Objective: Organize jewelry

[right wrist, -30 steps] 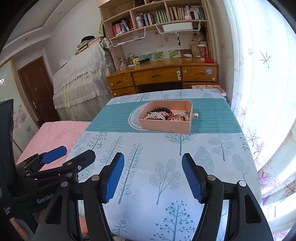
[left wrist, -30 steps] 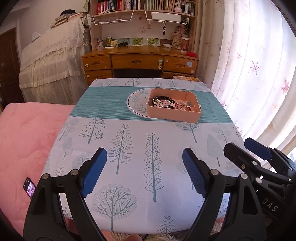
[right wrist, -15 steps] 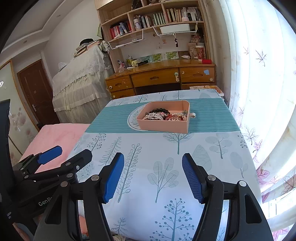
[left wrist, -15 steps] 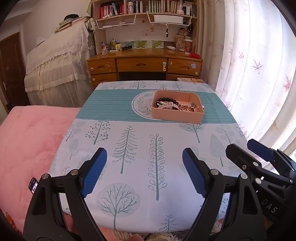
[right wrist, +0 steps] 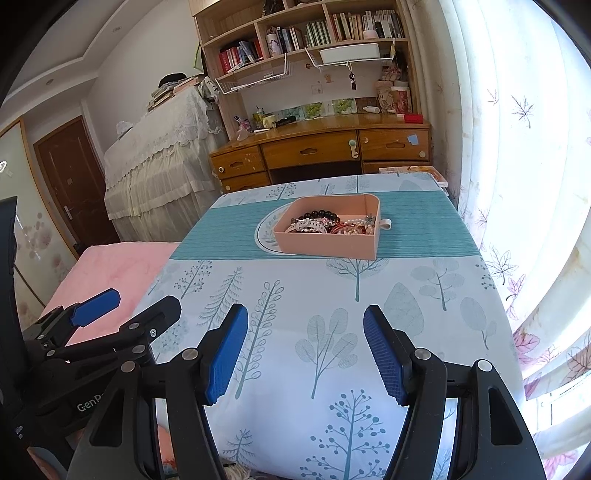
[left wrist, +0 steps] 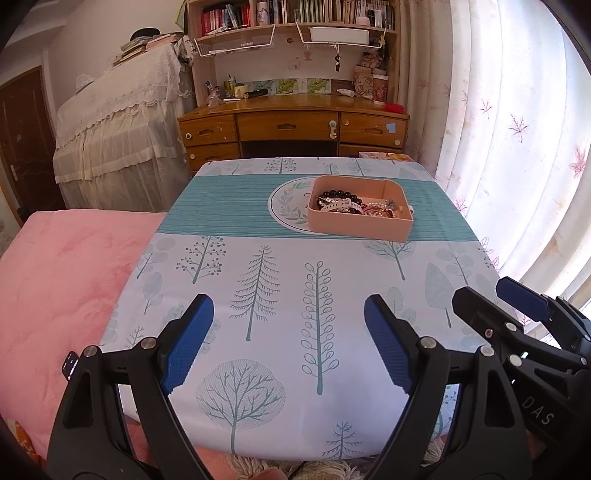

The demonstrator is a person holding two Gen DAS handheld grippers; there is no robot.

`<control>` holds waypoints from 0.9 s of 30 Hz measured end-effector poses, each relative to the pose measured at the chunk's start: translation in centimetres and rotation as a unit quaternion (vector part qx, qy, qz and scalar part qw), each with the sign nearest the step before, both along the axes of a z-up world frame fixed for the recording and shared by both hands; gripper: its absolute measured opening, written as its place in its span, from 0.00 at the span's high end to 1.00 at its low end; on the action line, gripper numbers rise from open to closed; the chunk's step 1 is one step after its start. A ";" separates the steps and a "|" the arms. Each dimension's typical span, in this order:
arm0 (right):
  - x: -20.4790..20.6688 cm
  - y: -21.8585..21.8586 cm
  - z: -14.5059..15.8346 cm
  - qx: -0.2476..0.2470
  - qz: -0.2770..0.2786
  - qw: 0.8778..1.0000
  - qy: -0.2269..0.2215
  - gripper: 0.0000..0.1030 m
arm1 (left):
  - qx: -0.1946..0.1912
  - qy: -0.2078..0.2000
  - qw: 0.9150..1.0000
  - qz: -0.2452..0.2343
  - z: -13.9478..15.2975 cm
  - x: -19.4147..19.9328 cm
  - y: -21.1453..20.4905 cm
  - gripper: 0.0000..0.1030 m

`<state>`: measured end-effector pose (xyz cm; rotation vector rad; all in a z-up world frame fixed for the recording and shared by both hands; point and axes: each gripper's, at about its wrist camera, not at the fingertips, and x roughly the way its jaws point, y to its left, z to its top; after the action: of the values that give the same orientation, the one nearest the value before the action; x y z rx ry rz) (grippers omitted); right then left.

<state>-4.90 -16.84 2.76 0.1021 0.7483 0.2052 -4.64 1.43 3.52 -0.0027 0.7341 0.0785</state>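
- Where the teal band crossed the tree-print tablecloth (left wrist: 280,280), a pink tray (left wrist: 360,225) was set, partly over a round leaf-wreath medallion (left wrist: 286,206) printed on the cloth; from the left wrist view it was seen at about 12 o'clock, slightly toward 1 o'clock.
- Inside the tray a heap of jewelry (left wrist: 356,206) was gathered against the near wall and toward the right side, while the far part of the tray floor was left bare.
- A string of black beads (right wrist: 325,214) and a white perforated band (right wrist: 308,224) were made out at the left of the heap; reddish and pearl-like pieces (right wrist: 351,229) were tangled at the right, and could not be told apart singly.
- A small white tab (right wrist: 386,223) was seen projecting past the tray's right wall; what it belonged to could not be told.
- The left gripper (left wrist: 288,343) was held released, its blue pads spread wide over the near edge of the table, with nothing between them, well apart from the tray.
- The right gripper (right wrist: 303,354) was likewise held released and unloaded, at the near edge; it was also seen at 4 o'clock in the left view (left wrist: 491,302).
- At 12 o'clock a wooden desk (left wrist: 291,125) with drawers was seen; a wire basket (left wrist: 340,35) under the shelf held a white container, its contents hidden.
- A lace-covered piece of furniture (left wrist: 118,140) at 10 o'clock was wholly concealed by its cover.
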 end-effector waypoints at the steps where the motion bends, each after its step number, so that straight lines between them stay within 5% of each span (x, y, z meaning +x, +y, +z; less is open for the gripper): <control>1: 0.0 0.0 -0.1 0.000 0.000 1.000 0.001 0.36 | 0.000 0.001 1.000 0.000 0.0 0.0 0.0 0.20; 27: 0.1 -0.2 -0.8 0.001 0.000 1.000 0.003 0.36 | -0.001 0.004 1.000 -0.001 -0.5 0.1 -0.1 0.20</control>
<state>-4.84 -17.06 1.96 0.1059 0.7542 0.2055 -4.54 1.31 3.03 -0.0042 0.7418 0.0757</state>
